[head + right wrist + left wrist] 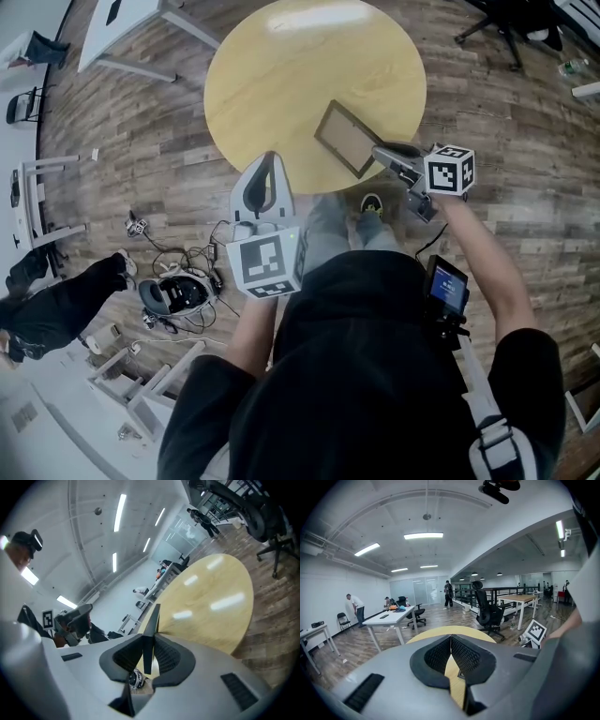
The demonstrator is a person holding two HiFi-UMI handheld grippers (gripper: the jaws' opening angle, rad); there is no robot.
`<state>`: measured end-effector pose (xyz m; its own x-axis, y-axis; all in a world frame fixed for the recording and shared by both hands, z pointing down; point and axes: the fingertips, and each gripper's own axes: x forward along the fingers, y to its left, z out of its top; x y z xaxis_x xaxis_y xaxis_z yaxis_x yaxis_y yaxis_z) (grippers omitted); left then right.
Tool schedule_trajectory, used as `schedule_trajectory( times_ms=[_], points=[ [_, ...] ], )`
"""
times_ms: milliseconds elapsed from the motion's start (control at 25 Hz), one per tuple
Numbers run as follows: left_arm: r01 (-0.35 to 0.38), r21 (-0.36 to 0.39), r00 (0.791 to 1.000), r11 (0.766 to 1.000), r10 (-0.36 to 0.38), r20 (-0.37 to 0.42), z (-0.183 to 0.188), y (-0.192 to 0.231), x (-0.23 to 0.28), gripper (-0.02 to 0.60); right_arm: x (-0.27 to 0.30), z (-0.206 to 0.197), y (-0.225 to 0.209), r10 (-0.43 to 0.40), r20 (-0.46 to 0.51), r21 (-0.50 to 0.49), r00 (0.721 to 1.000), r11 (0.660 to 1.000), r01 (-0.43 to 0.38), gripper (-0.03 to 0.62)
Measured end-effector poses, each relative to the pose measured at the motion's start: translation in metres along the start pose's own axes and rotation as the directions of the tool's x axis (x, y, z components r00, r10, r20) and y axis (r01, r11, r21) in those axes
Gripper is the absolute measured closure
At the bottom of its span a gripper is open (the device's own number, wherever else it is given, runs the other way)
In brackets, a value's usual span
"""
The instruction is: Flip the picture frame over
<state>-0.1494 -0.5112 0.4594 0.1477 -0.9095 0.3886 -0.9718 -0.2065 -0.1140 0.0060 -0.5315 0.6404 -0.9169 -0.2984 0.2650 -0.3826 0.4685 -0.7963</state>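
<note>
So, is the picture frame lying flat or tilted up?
Tilted up, not flat: the right gripper clamps the picture frame by its edge.

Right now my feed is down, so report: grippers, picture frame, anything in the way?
Right gripper shut on the edge of the picture frame. Left gripper shut, empty, by the near rim of the table. Nothing else on the tabletop.
</note>
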Motion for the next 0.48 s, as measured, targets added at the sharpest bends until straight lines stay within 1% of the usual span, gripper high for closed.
schedule_trajectory(
  times_ms=[80, 120, 280, 480],
  points=[
    [0.008, 0.002, 1.0, 1.0, -0.008, -0.002, 0.0, -0.003, 0.0, 0.56, -0.003, -0.008, -0.015, -0.072, -0.025, 0.005, 0.997, 0.997, 0.073, 0.517],
    [0.011, 0.004, 1.0, 1.0, -0.011, -0.003, 0.0, -0.004, 0.0, 0.56, -0.005, -0.011, -0.019, -0.095, -0.029, 0.012, 0.995, 0.995, 0.095, 0.517],
    [0.014, 0.004, 1.0, 1.0, -0.014, -0.002, 0.002, -0.005, -0.002, 0.56, -0.006, -0.01, -0.029, -0.137, -0.012, 0.046, 0.991, 0.989, 0.137, 0.516],
    [0.01, 0.001, 1.0, 1.0, -0.01, 0.001, 0.0, -0.004, -0.004, 0.56, -0.005, -0.007, -0.037, -0.188, -0.011, 0.03, 0.982, 0.982, 0.188, 0.51]
  ],
)
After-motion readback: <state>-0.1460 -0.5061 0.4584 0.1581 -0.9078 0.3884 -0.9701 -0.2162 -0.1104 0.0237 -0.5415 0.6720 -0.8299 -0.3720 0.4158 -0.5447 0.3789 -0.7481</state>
